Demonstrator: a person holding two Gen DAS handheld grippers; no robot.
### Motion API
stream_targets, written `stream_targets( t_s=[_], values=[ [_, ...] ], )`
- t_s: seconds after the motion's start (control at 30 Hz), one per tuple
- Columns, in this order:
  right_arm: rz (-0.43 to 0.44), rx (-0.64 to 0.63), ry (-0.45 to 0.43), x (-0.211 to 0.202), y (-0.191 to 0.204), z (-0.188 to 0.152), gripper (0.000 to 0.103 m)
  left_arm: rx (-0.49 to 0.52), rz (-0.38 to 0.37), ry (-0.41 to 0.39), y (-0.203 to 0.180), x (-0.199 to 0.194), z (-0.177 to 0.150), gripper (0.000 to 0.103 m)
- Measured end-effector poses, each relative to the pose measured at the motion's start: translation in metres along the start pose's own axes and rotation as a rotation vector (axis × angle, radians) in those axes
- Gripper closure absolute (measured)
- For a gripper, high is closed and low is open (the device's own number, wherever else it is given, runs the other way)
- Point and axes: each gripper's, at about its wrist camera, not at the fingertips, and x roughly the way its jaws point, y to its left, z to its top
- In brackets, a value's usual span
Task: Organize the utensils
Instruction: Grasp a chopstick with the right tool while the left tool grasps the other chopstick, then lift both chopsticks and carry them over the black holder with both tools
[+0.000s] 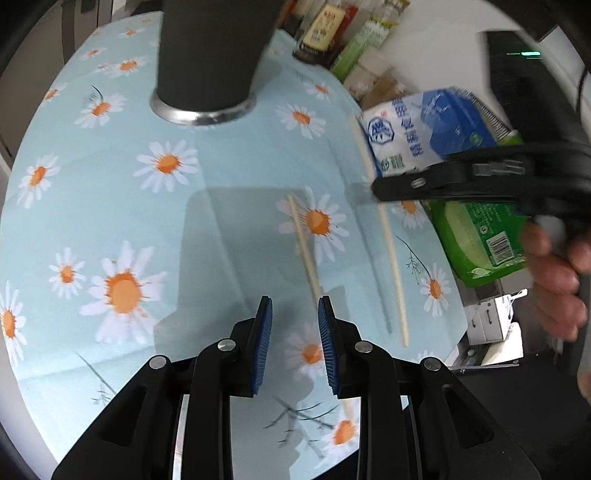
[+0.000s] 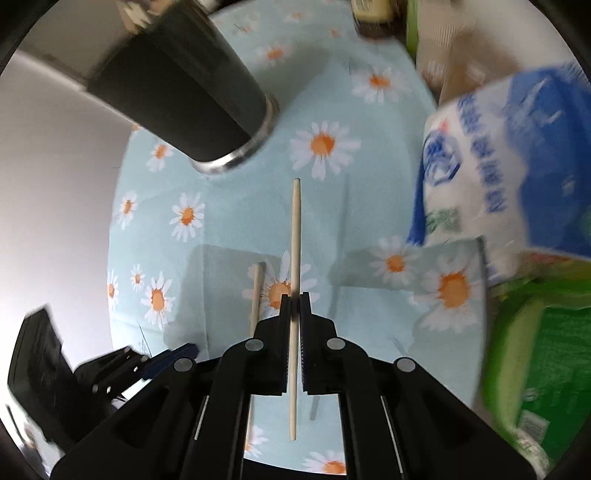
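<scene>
A pale wooden chopstick (image 2: 294, 229) is lifted above the daisy tablecloth (image 2: 229, 236), with my right gripper (image 2: 294, 295) shut on its middle. In the left wrist view that chopstick (image 1: 393, 258) runs under the right gripper (image 1: 375, 188), which comes in from the right. A second chopstick (image 1: 303, 247) lies flat on the cloth, and its near end passes under the right finger of my left gripper (image 1: 294, 301). That gripper hovers open with nothing between its blue pads (image 1: 263, 343). A tall dark cup (image 1: 210, 59) with a steel base stands at the back.
A white and blue bag (image 1: 417, 129) and a green package (image 1: 480, 240) crowd the table's right side. Bottles and boxes (image 1: 325, 29) line the back. A small white box (image 1: 487, 321) sits below the right table edge. A person's hand (image 1: 554, 277) holds the right gripper.
</scene>
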Motion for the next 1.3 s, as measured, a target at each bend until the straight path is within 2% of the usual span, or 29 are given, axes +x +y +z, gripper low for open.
stream_targets(
  t_s=[0.17, 0.23, 0.37, 0.47, 0.57, 0.77, 0.8, 0.9, 1.13, 1.3],
  values=[
    [0.089, -0.059, -0.069, -0.032, -0.007, -0.019, 0.098, -0.019, 0.073, 0.060, -0.017, 0.019, 0.014, 0.078],
    [0.120, -0.081, -0.089, -0.041, -0.008, -0.028, 0.098, -0.014, 0.134, 0.071, -0.022, 0.025, 0.019, 0.078],
    [0.168, -0.126, -0.130, -0.059, -0.015, -0.045, 0.098, -0.022, 0.210, 0.109, -0.030, 0.032, 0.026, 0.078],
    [0.197, -0.143, -0.138, -0.062, -0.015, -0.049, 0.098, -0.045, 0.220, 0.148, -0.036, 0.039, 0.029, 0.078],
    [0.215, -0.173, -0.131, -0.063, -0.018, -0.053, 0.098, -0.057, 0.264, 0.170, -0.044, 0.046, 0.030, 0.078],
    [0.261, -0.227, -0.118, -0.065, -0.022, -0.059, 0.098, -0.096, 0.321, 0.155, -0.059, 0.051, 0.031, 0.081],
    [0.273, -0.222, -0.106, -0.065, -0.025, -0.060, 0.098, -0.097, 0.318, 0.155, -0.060, 0.051, 0.030, 0.082],
    [0.291, -0.222, -0.087, -0.063, -0.026, -0.062, 0.098, -0.144, 0.318, 0.144, -0.053, 0.049, 0.030, 0.098],
    [0.306, -0.210, -0.088, -0.063, -0.024, -0.057, 0.098, -0.169, 0.286, 0.109, -0.051, 0.042, 0.024, 0.099],
    [0.294, -0.194, -0.132, -0.065, -0.017, -0.045, 0.098, -0.175, 0.216, 0.076, -0.028, 0.030, 0.019, 0.099]
  ],
)
